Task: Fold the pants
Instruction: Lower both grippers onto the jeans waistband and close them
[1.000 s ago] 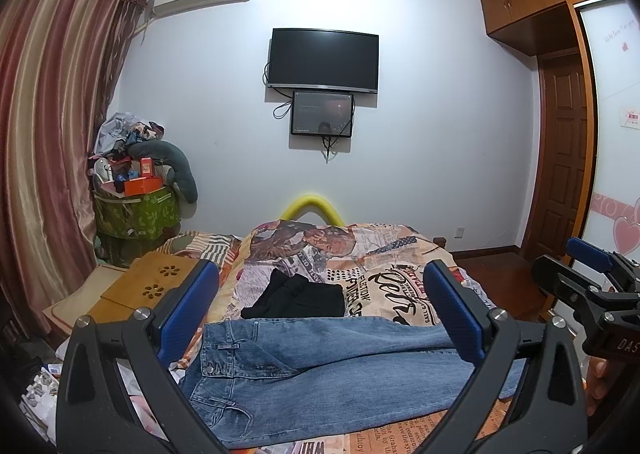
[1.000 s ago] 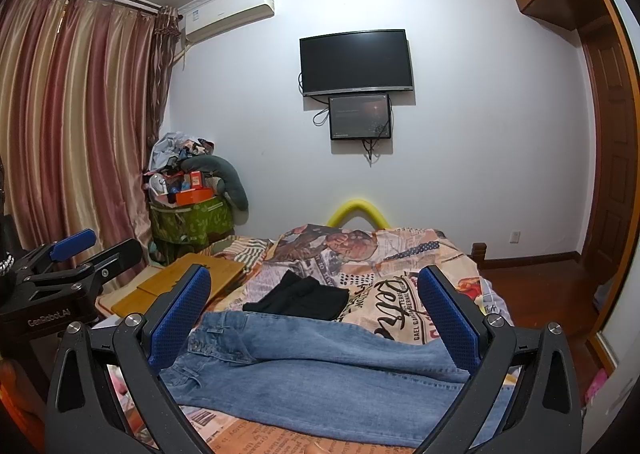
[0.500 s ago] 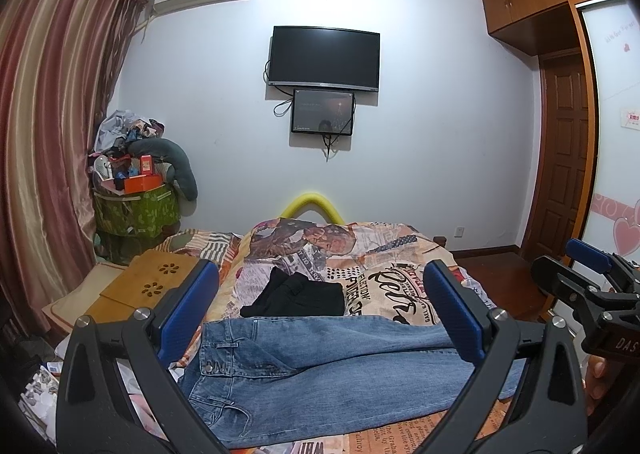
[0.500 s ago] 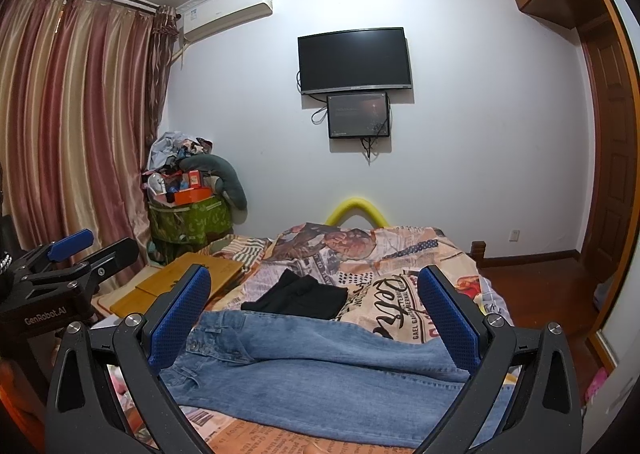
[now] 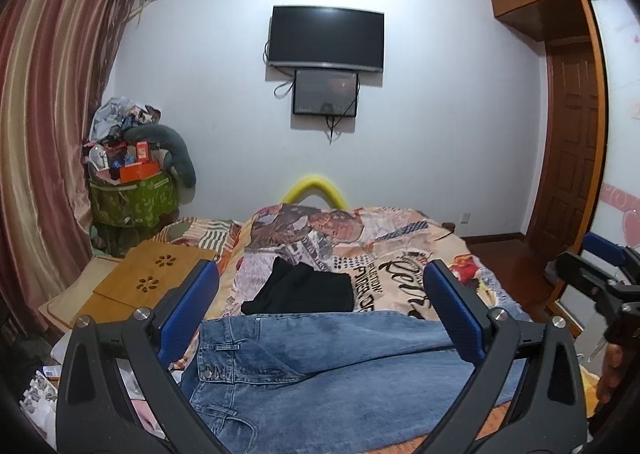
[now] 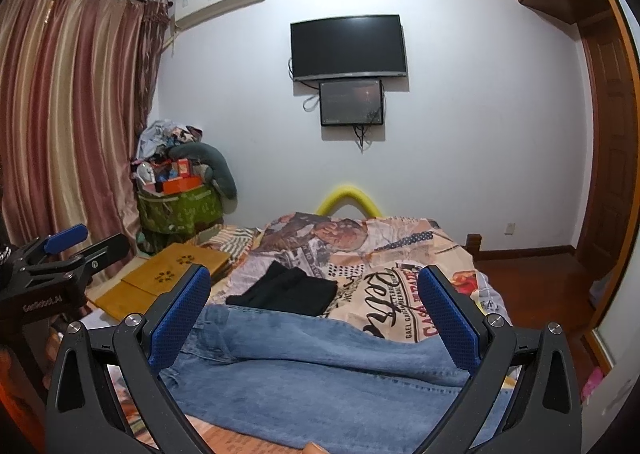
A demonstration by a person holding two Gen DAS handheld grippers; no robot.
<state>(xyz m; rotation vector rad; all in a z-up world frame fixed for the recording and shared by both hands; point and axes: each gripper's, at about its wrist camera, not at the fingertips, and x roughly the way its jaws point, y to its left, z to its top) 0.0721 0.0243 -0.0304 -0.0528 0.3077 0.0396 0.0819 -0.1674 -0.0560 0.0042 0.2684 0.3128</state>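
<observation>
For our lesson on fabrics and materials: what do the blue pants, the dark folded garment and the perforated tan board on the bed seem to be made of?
Blue pants: faded denim, matte, judging by visible stitched seams and a metal button. Dark folded garment: soft black cloth, probably a knit or cotton; the weave is too small to tell. Perforated tan board: light wood or bamboo, smooth finish, with flower-shaped cut-out holes.
</observation>
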